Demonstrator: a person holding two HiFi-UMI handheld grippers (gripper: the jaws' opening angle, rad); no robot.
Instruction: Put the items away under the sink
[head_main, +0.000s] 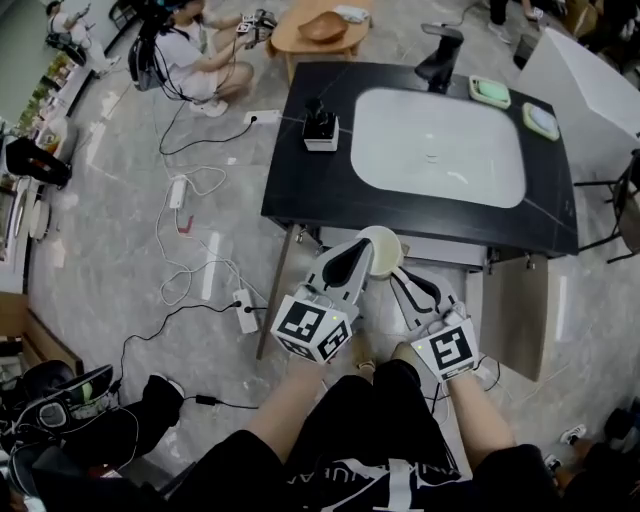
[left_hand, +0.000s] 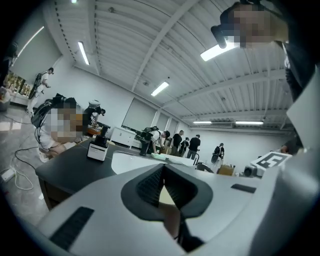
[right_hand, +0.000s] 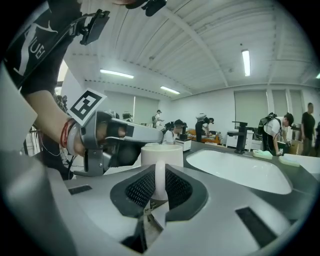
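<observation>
By the sink (head_main: 440, 150), plain cream mug (head_main: 383, 250)

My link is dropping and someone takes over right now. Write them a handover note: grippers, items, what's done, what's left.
Right gripper: tongs shut on the mug, by its handle.
Left gripper: tongs shut, tips at the mug's side; no grip shows.
Mug: held in the air before the counter's near edge, not yet under the sink.
On the counter: dispenser, two small trays.
Done: nothing visibly stowed.
Left: put the mug below, then probably the rest.
</observation>
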